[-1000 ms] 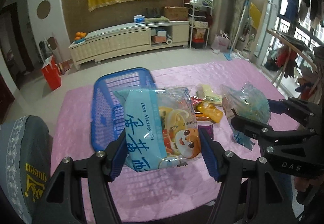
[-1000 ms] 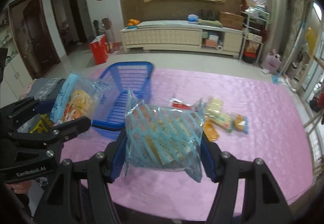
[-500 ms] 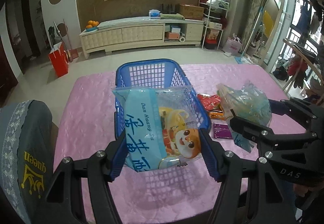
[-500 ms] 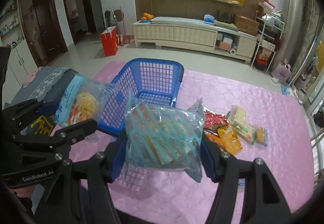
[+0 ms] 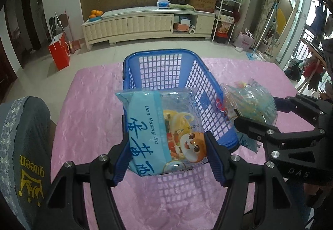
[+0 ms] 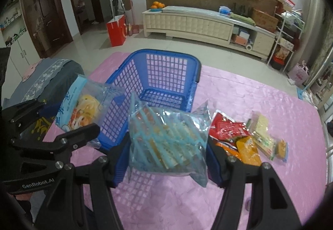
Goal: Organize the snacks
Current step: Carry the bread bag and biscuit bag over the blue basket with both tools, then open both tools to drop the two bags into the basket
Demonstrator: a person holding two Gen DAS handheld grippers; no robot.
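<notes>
My left gripper [image 5: 167, 157] is shut on a light-blue snack bag with a cartoon animal [image 5: 160, 132], held just in front of the near rim of a blue plastic basket [image 5: 164, 59]. My right gripper [image 6: 167, 157] is shut on a clear bag of blue-wrapped sticks [image 6: 166, 144], carried at the basket's [image 6: 164, 59] near right corner. Each wrist view shows the other gripper too: the right one [image 5: 258, 119] with its bag [image 5: 251, 103], the left one [image 6: 68, 123] with the cartoon bag [image 6: 83, 109]. The basket looks empty inside.
A pink quilted cloth [image 5: 93, 101] covers the table. Several loose snack packets [image 6: 245, 136] lie right of the basket. A grey chair back with "queen" on it [image 5: 25, 146] stands at the table's left. A cream cabinet [image 5: 145, 24] lines the far wall.
Both grippers, each still holding its bag, have come nearer the basket and lower. The basket now sits centred and larger behind both bags.
</notes>
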